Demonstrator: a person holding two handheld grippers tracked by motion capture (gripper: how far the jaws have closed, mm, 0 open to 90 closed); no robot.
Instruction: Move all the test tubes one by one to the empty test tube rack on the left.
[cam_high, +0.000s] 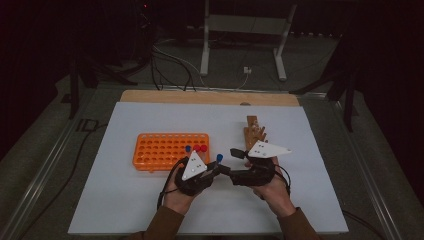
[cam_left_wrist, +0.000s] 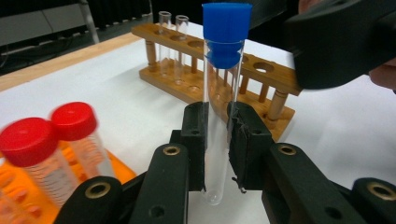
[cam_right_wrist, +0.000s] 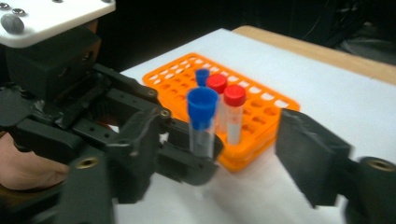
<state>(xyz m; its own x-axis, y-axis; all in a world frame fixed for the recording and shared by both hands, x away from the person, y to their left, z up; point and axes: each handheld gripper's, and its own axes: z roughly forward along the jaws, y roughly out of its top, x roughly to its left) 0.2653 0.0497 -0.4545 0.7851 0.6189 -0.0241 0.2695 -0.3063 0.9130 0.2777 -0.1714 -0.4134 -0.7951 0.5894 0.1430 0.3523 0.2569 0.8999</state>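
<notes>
Blue-capped clear glass test tube (cam_left_wrist: 219, 116) stands upright, clamped in the left gripper (cam_left_wrist: 217, 140); the right gripper (cam_high: 235, 161), jaws parted and empty, sits just beside it.

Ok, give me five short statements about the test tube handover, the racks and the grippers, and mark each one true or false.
1. The left hand-held gripper is shut on the clear glass test tube with the blue cap. True.
2. The right hand-held gripper also clamps that tube. False: its jaws stand open, apart from it.
3. Two red-capped tubes stand in the orange plastic rack. True.
4. The wooden test tube rack is empty. False: two uncapped glass tubes stand in it.
5. The held tube lies flat. False: it is upright.
</notes>
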